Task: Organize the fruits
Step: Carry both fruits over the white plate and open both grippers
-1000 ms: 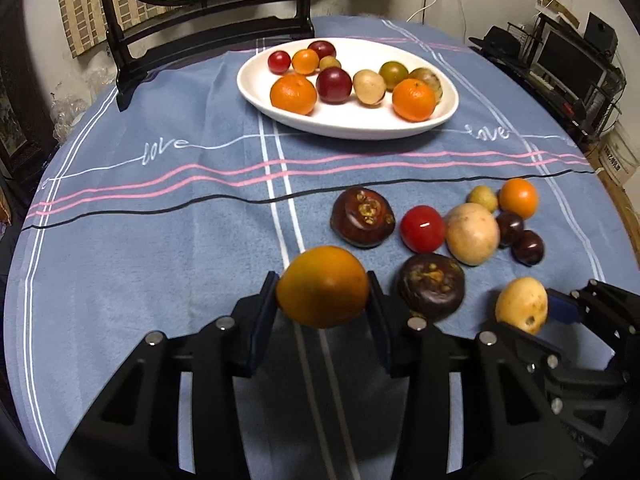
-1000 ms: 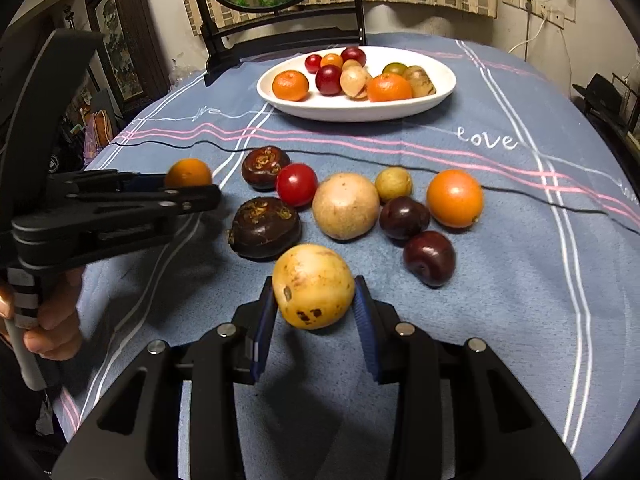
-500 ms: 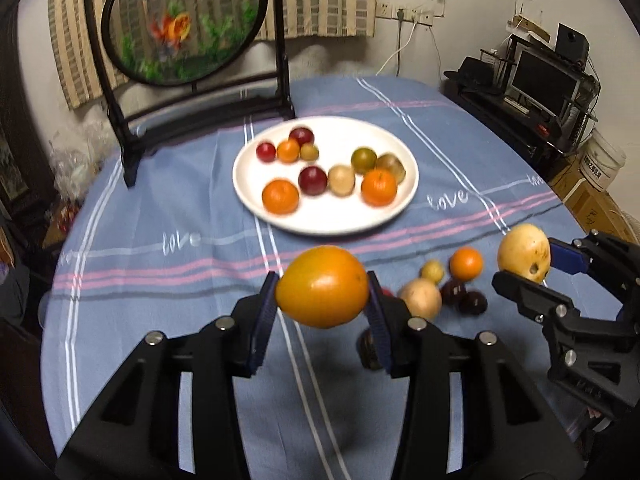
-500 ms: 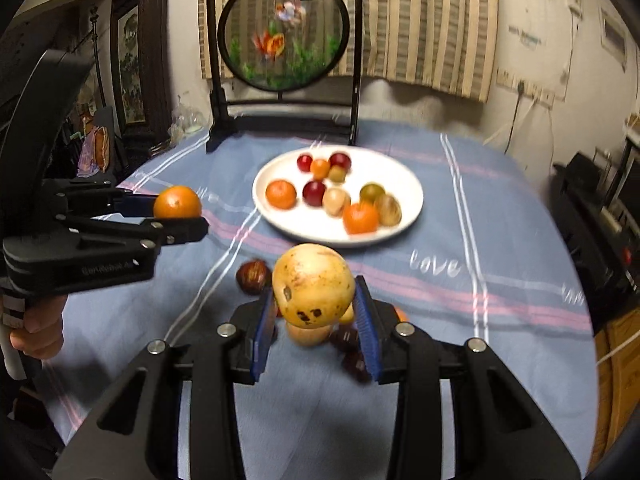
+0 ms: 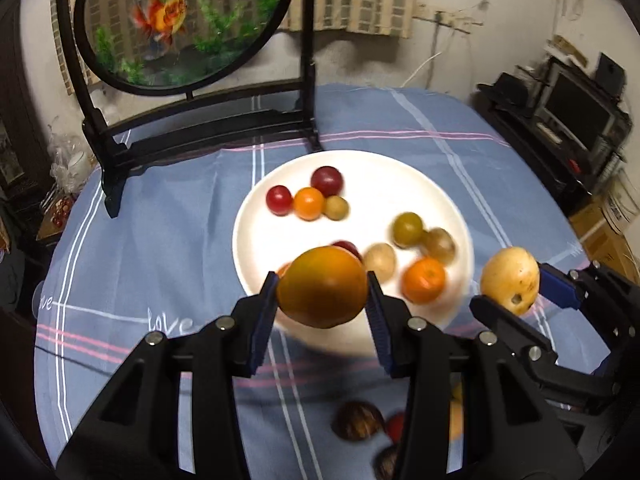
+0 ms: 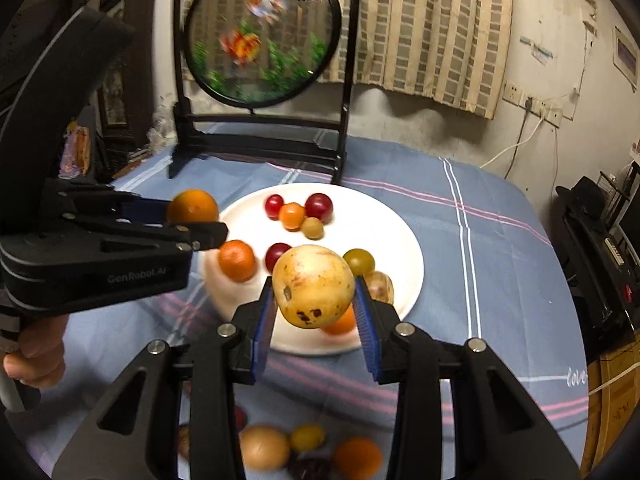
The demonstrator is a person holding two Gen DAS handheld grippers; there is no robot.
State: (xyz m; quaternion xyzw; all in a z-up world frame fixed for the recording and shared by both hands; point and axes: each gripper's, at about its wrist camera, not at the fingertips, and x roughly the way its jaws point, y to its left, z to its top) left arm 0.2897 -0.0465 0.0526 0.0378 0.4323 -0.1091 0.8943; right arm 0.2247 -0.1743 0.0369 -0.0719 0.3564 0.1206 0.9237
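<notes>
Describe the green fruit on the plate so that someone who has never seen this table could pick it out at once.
Start at the white plate in the middle of the blue striped tablecloth, in front of the round goldfish screen. On the plate's right half sits the olive-green fruit, touching a brownish fruit on its right. It is the only green fruit on the plate; the others are red, orange, tan or brownish.

Home dining room: clothed table [image 5: 160,240], curtains [image 6: 440,40].

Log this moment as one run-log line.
left hand-held gripper: shut on orange | right hand-held gripper: shut on yellow fruit | both above plate
</notes>
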